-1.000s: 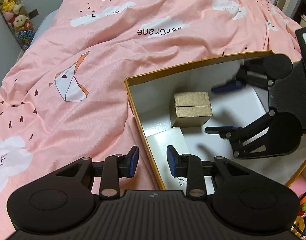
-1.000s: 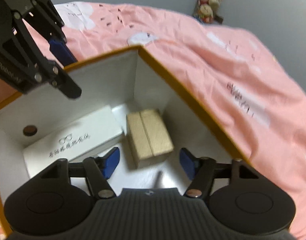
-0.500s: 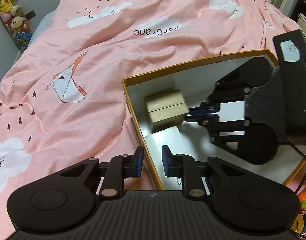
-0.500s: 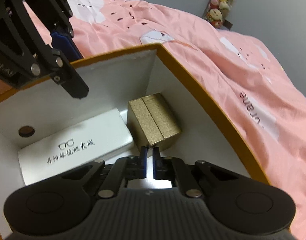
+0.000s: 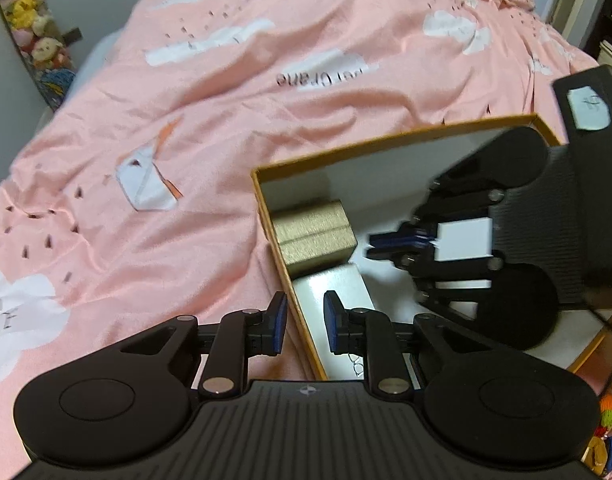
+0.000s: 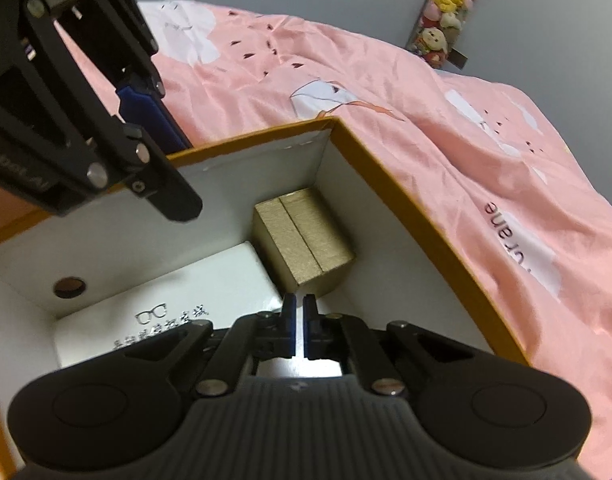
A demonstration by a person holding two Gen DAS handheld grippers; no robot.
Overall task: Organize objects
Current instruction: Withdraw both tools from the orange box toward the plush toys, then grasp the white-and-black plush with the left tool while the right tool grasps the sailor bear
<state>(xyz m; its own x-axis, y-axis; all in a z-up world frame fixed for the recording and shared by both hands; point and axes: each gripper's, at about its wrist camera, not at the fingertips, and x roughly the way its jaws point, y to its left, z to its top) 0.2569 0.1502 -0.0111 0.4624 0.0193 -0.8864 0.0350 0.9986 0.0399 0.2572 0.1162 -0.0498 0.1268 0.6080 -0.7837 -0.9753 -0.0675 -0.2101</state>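
Gold box sits in the far corner of the orange-rimmed carton, seam running toward the right gripper, whose fingers are pressed nearly together on nothing. White glasses case lies beside it, partly hidden. Left gripper straddles the carton wall, fingers apart. Pink duvet surrounds everything.

A box lies on the bed. Inside it, a small case sits in the far corner. A flat glasses case lies just beside it, to its left and nearer.
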